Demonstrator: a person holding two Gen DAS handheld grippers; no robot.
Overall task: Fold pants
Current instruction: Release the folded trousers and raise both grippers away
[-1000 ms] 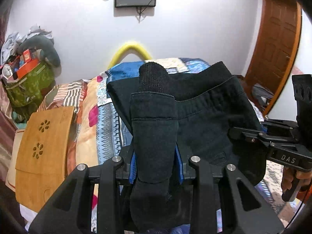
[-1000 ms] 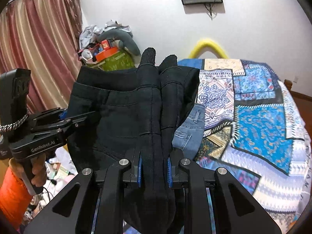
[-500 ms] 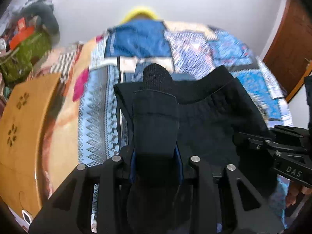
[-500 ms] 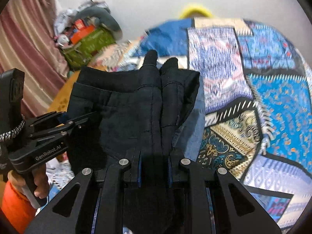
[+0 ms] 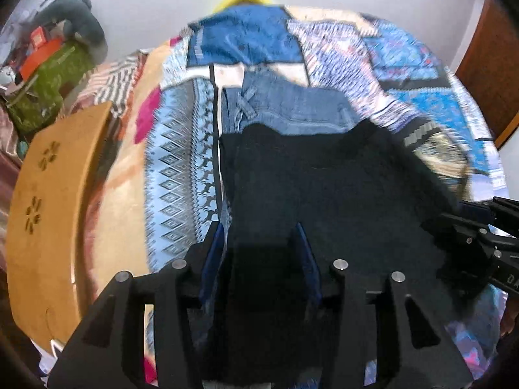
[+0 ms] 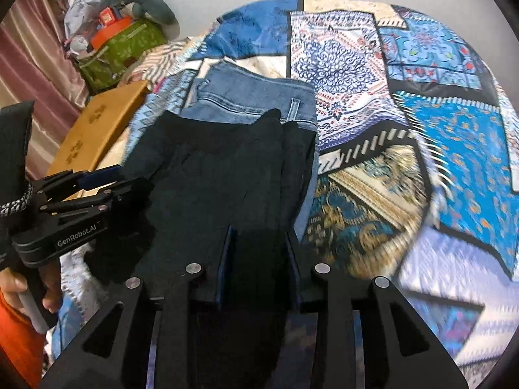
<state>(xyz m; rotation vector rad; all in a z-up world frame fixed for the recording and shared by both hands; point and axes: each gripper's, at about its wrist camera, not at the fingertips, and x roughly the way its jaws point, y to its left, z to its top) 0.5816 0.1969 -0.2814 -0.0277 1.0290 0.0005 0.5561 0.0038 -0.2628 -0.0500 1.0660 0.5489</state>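
Observation:
The black pants (image 5: 327, 194) lie spread on the bed, their far edge over folded blue jeans (image 5: 292, 110). My left gripper (image 5: 259, 240) has its jaws apart, with black cloth lying loose between the blue pads. In the right wrist view the black pants (image 6: 220, 175) lie across the jeans (image 6: 253, 97). My right gripper (image 6: 259, 243) also stands open, cloth slack between its fingers. Each gripper shows in the other's view, the right one (image 5: 480, 236) and the left one (image 6: 81, 191).
A patchwork bedspread (image 6: 421, 129) covers the bed. A wooden lap desk (image 5: 45, 214) lies at the left edge. A green bag with clutter (image 6: 123, 42) sits by the wall. A wooden door (image 5: 486, 74) is at the right.
Both grippers lowered the black pants from held up in the air down onto the bed, then opened. The cloth dropped flat over the jeans.

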